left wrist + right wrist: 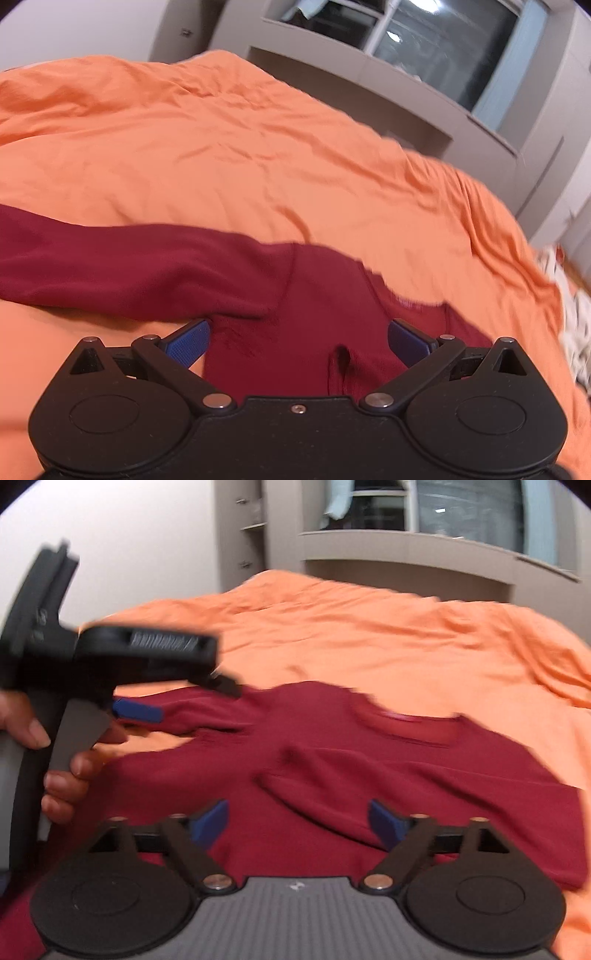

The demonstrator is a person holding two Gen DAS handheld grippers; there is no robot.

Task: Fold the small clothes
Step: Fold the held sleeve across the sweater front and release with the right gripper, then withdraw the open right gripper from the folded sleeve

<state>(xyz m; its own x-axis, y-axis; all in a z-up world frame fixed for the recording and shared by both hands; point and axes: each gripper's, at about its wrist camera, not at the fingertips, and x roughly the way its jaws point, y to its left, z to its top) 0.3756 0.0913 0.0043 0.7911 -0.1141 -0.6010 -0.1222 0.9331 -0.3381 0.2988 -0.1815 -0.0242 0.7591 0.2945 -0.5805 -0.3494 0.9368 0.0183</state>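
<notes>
On the left, my left claw [298, 338] stands wide open over the armpit of the dark red shirt [332, 760], gripping nothing; that long sleeve [122, 266] lies unfolded across the orange bed cover [221, 147]. To the right, my right claw [297, 821] gapes empty above a sleeve [369, 775] already laid over the chest. I judge folding barely begun. The neck label [404, 718] is too blurred to read.

Each black hand-held gripper [299, 341] bears blue pads [188, 341]; silver rivets.
</notes>
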